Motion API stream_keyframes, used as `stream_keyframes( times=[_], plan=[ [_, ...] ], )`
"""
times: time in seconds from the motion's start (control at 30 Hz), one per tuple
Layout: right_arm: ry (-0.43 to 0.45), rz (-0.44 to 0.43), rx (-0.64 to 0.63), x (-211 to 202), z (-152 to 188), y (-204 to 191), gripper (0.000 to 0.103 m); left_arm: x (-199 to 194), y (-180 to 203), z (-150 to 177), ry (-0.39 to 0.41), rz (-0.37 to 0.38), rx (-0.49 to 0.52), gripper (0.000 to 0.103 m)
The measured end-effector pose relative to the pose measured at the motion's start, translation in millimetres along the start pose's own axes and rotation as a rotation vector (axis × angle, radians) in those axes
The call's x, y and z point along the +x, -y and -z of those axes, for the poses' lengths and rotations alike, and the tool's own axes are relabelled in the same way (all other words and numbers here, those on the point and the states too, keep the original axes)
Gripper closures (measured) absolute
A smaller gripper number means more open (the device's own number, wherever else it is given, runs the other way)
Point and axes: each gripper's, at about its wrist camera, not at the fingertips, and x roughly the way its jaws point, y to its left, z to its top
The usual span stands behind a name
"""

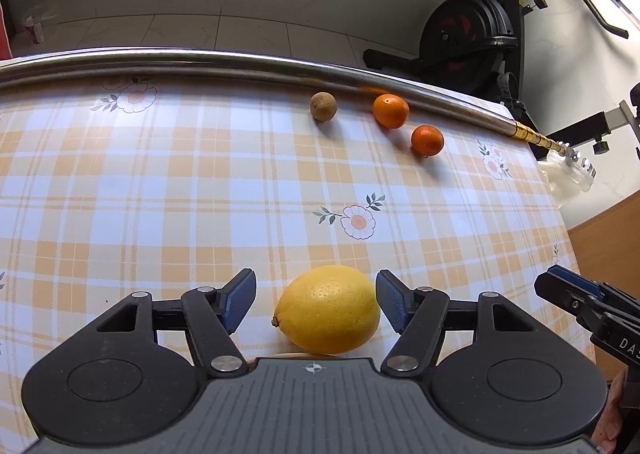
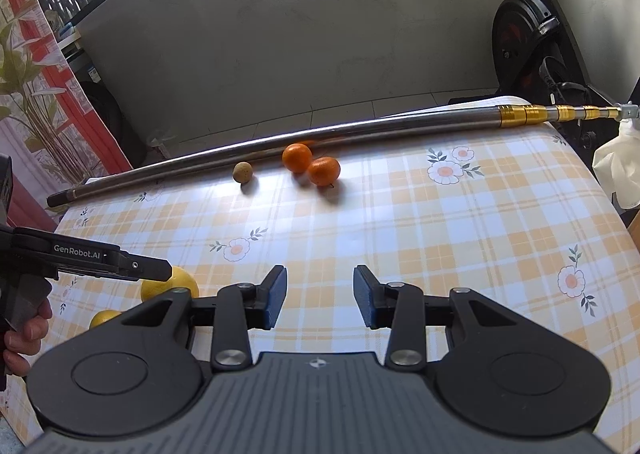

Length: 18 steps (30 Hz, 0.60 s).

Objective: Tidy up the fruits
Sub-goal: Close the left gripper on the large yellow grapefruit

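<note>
A big yellow lemon lies on the checked tablecloth between the fingers of my left gripper, which is open; the left pad stands clear of it and the right pad is close beside it. From the right wrist view the same lemon shows behind the left gripper, with a second yellow fruit nearer. My right gripper hangs over bare cloth, jaws apart and empty. Far off lie two oranges and a small brown fruit.
A long metal pole with a gold end lies along the table's far edge, right behind the oranges. An exercise bike stands beyond the far right corner. A white plastic bag hangs off the right edge. A person's hand holds the left gripper.
</note>
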Motion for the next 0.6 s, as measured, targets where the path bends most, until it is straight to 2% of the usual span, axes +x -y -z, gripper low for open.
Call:
stream_keyframes(
  times=[0.17, 0.33, 0.6],
  plan=[
    [-0.004, -0.005, 0.023, 5, 0, 6, 0.063, 18, 5, -2, -0.028, 0.000, 0.010, 0.032],
    [-0.009, -0.006, 0.037, 6, 2, 9, 0.063, 35, 15, -1, -0.051, -0.030, 0.047, 0.032],
    [-0.022, 0.002, 0.046, 12, 1, 16, 0.063, 31, 18, 4, -0.025, -0.033, 0.099, 0.038]
  ],
)
